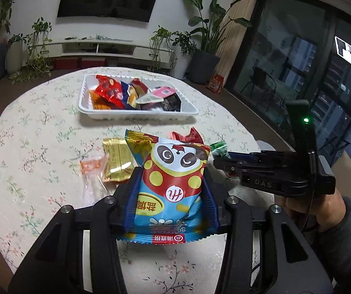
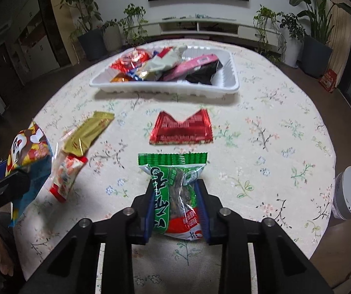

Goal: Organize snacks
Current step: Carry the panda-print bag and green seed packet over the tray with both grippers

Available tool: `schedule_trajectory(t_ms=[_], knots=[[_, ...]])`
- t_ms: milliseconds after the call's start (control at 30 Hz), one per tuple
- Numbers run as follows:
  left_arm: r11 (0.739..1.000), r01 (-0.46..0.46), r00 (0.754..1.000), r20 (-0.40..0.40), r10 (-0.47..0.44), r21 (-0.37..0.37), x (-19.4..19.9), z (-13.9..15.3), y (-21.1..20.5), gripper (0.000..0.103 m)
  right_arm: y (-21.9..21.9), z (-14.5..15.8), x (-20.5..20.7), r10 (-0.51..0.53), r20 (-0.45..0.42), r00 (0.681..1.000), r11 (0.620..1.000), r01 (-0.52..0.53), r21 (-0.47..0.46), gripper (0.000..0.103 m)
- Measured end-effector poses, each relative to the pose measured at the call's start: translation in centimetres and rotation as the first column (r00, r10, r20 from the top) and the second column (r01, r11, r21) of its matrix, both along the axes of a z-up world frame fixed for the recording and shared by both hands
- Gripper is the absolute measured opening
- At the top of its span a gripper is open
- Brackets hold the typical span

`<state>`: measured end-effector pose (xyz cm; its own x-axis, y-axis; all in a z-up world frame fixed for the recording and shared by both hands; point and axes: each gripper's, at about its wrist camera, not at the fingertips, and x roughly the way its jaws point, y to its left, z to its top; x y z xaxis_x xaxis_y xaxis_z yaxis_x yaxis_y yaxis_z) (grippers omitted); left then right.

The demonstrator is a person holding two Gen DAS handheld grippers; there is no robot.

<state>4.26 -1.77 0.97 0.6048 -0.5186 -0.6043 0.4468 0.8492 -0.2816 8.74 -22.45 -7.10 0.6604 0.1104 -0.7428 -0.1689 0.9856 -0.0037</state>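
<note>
Both grippers carry snacks: left gripper [image 1: 170,196] grasps the panda bag [image 1: 173,186], right gripper [image 2: 175,208] the green packet [image 2: 175,196]; next, release both into the tray [image 2: 227,88] at the surface's far edge.

"DAS" is embossed on the right gripper [image 1: 220,163]. Chinese characters are printed on the panda packet [image 1: 173,186] and green packet [image 2: 175,196], but cannot be read with certainty.
</note>
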Motion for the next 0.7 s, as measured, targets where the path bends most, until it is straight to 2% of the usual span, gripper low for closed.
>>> schedule_trajectory(t_ms=[133, 233, 333, 500, 700], knots=[[1.000, -0.019, 1.000, 0.018, 0.019, -0.014, 1.2, 1.1, 0.6, 0.043, -0.3, 1.7, -0.5, -0.003, 0.089, 0.996, 1.000, 0.001, 0.019, 0.031], [0.999, -0.025, 0.999, 0.031, 0.026, -0.039, 2.1, 2.1, 0.8, 0.043, -0.8, 3.4, -0.6, -0.017, 0.170, 0.985, 0.999, 0.010, 0.042, 0.031], [0.999, -0.030, 0.999, 0.035, 0.031, -0.033, 3.1, 2.9, 0.7, 0.043, -1.7, 5.3, -0.5, -0.037, 0.239, 0.970, 0.996, 0.017, 0.087, 0.031], [0.999, -0.050, 0.996, 0.074, 0.049, 0.019, 6.4, 5.4, 0.9, 0.043, -2.0, 8.1, 1.2, -0.032, 0.290, 0.957, 0.995, 0.003, 0.101, 0.031], [0.993, -0.054, 0.988, 0.153, 0.037, 0.109, 12.4, 9.7, 0.2, 0.043, -1.7, 11.6, 4.1, -0.013, 0.346, 0.938, 0.996, -0.021, 0.092, 0.031]])
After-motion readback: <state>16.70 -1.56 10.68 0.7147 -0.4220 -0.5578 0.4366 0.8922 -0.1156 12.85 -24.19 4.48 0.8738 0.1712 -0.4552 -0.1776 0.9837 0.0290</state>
